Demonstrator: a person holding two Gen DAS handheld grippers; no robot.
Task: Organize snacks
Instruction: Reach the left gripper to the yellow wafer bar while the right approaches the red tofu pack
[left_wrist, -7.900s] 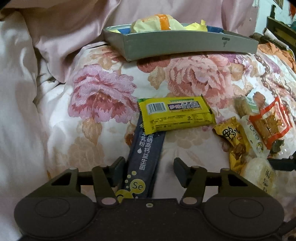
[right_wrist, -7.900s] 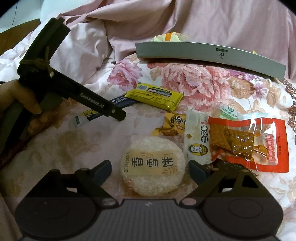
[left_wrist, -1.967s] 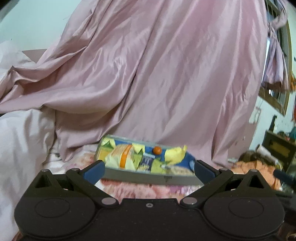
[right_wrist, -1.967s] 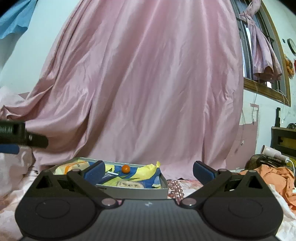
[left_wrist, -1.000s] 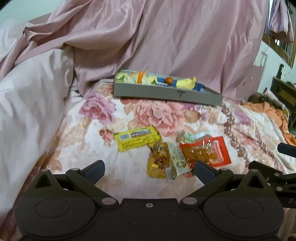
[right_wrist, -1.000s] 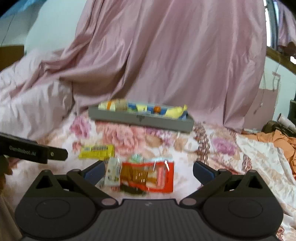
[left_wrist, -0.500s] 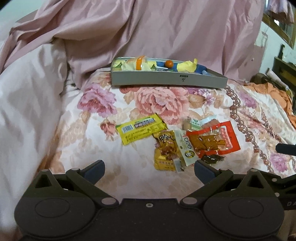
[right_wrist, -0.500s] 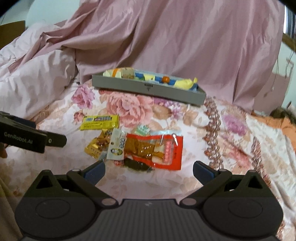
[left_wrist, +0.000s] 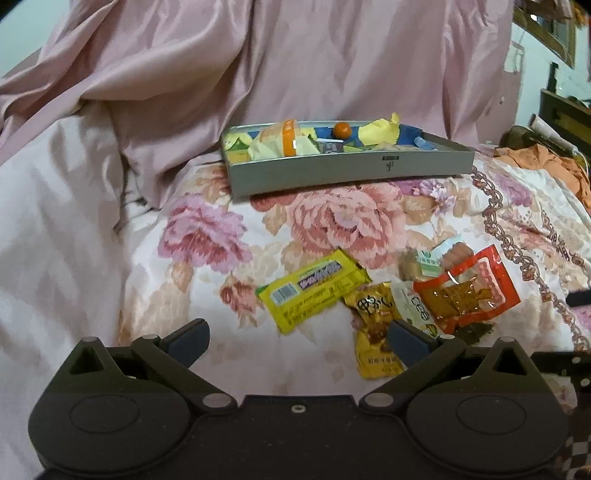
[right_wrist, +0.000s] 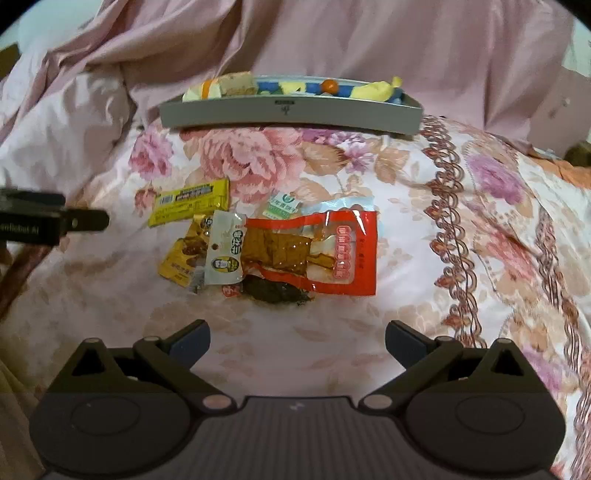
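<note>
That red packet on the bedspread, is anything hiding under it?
Yes. A dark snack pokes out from under the red packet's near edge, and a green-and-white wrapper shows past its far edge. How far either reaches underneath is hidden.

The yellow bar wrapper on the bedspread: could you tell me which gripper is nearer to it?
Left. The left gripper hovers open just short of the yellow bar wrapper. The right gripper hangs open further back, with the red pouch ahead of it.
</note>
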